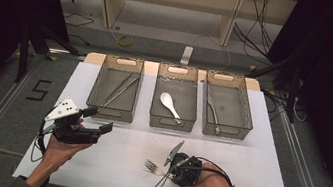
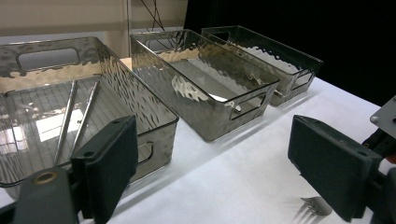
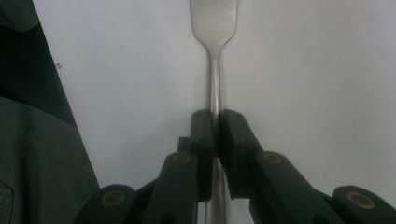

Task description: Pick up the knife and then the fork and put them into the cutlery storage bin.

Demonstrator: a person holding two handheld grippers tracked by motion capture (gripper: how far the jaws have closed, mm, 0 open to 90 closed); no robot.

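Note:
A silver fork [image 1: 152, 166] lies on the white table near the front, its tines pointing left. My right gripper [image 1: 168, 173] is shut on the fork's handle [image 3: 215, 98], the two black jaws pressed against it from both sides. The fork's tines [image 2: 315, 205] also peek out beside the left gripper's jaw. My left gripper [image 1: 99, 120] is held above the table at the front left, open, with nothing between its jaws. It faces three clear bins.
Three clear plastic bins stand in a row at the back: the left bin [image 1: 115, 89] holds metal chopsticks [image 2: 77, 116], the middle bin [image 1: 175, 100] a white spoon [image 1: 170, 104], the right bin [image 1: 227, 105] a metal utensil. A sleeve [image 3: 32, 154] shows at left.

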